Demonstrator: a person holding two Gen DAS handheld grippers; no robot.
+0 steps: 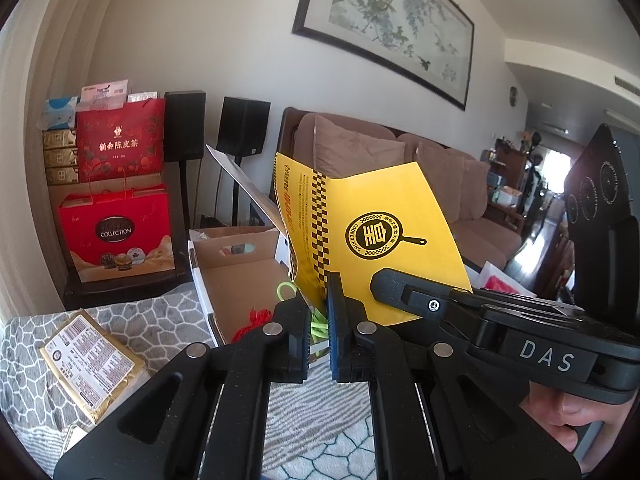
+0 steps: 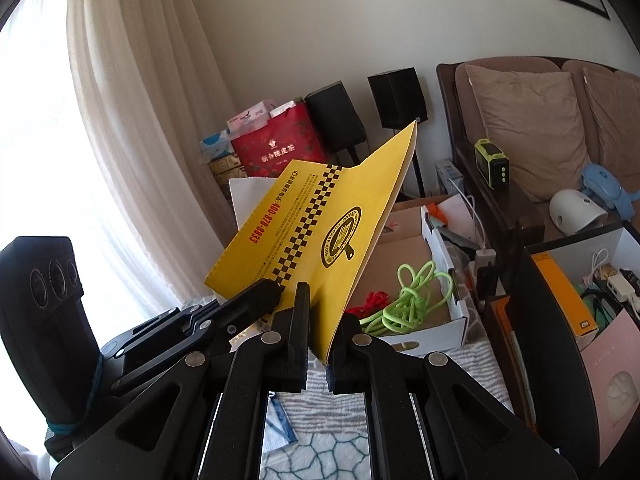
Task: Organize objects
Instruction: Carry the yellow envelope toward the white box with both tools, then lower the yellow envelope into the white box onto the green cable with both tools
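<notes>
Grey-patterned tablecloth (image 1: 132, 312) carries open cardboard box (image 1: 236, 276) and gold packet (image 1: 94, 360).

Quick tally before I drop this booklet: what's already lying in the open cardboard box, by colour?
Green cord bundle: 1
Red cord bundle: 1
Total: 2 showing in the cardboard box. The yellow booklet, pinched by both grippers, hides part of the box floor.

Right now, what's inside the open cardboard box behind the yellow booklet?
In the cardboard box: a neon green cord and a red cord on its floor. The yellow booklet, gripped by both grippers, covers the box's left part.
</notes>
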